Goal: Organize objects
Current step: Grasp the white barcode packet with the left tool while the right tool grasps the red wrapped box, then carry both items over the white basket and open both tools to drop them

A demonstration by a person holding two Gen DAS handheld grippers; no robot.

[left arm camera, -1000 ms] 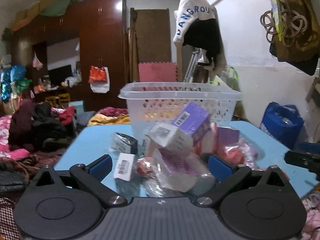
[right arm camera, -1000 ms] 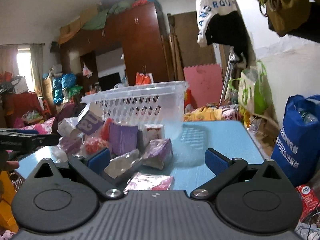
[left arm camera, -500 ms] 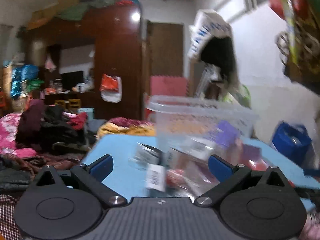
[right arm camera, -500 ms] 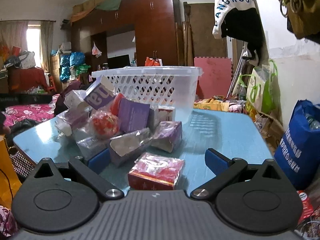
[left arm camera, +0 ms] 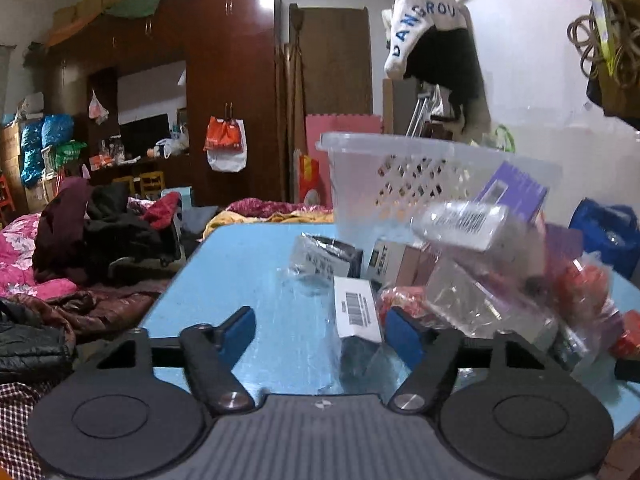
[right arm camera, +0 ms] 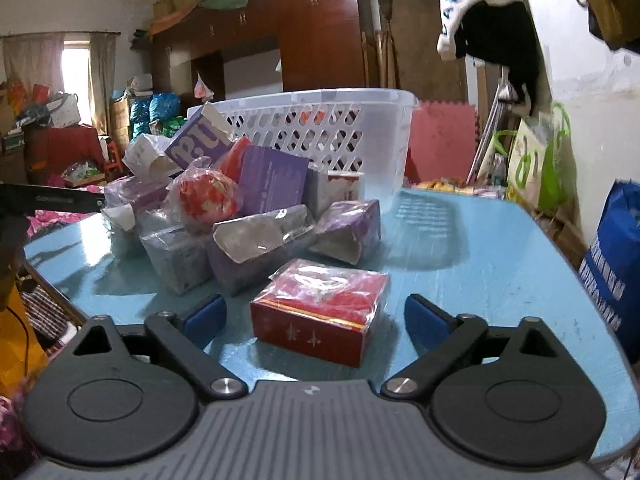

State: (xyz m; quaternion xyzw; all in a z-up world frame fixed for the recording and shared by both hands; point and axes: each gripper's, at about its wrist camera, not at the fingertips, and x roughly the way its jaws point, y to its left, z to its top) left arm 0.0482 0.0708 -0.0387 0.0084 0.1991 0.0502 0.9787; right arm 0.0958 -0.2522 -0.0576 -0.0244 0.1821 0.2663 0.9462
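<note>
A pile of wrapped boxes (right arm camera: 224,216) lies on the blue table (right arm camera: 480,248) in front of a white plastic basket (right arm camera: 320,128). A red box (right arm camera: 320,312) lies nearest, between the open fingers of my right gripper (right arm camera: 316,316), not gripped. In the left wrist view the basket (left arm camera: 400,172) stands behind the pile (left arm camera: 480,264). My left gripper (left arm camera: 320,332) is open; a small white barcode box (left arm camera: 356,312) stands just inside its right finger.
A blue bag (right arm camera: 616,272) hangs off the table's right edge. Heaps of clothes (left arm camera: 80,248) lie left of the table. A dark wardrobe (left arm camera: 224,92) stands behind. The left gripper's body shows at the left edge of the right wrist view (right arm camera: 48,200).
My left gripper has swung left and its jaws have narrowed around the barcode box. My right gripper has pulled back and lowered, so the red box now lies between its fingers.
</note>
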